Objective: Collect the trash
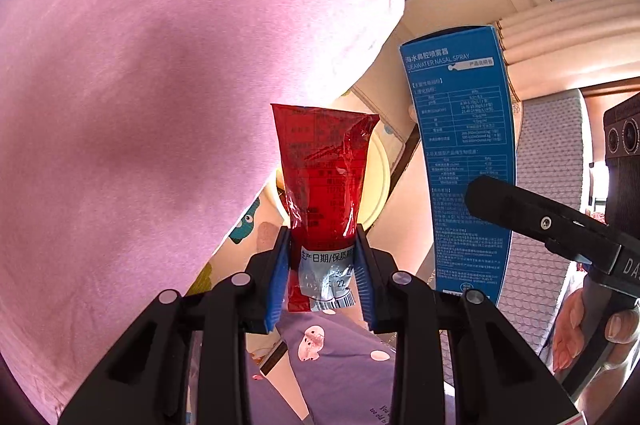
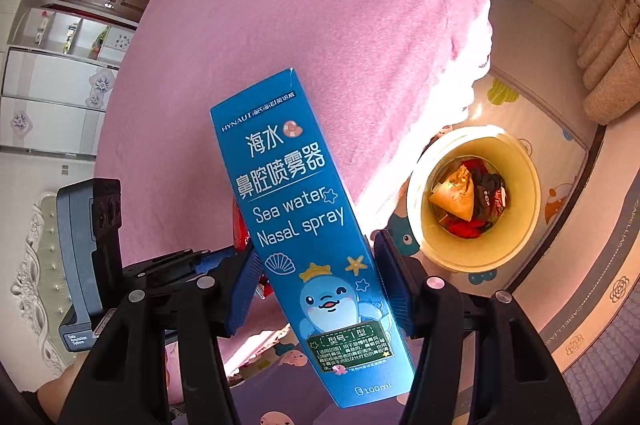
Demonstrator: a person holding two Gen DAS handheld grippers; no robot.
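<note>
My left gripper [image 1: 322,277] is shut on a red plastic snack wrapper [image 1: 326,177], held upright in the air. My right gripper [image 2: 316,285] is shut on a tall blue nasal spray box [image 2: 304,225], also upright; the box [image 1: 464,165] and the right gripper's finger [image 1: 540,221] show in the left wrist view, just right of the wrapper. A cream round trash bin [image 2: 528,225] stands on the floor mat to the lower right of the box, with several wrappers inside. In the left wrist view the bin's rim [image 1: 382,177] shows behind the red wrapper.
A bed with a pink cover [image 2: 300,45] fills the space ahead and to the left of both grippers. A cartoon-print floor mat [image 2: 560,129] lies beside the bed. Curtains [image 2: 612,65] hang at the right. Cabinets [image 2: 52,97] stand at the far left.
</note>
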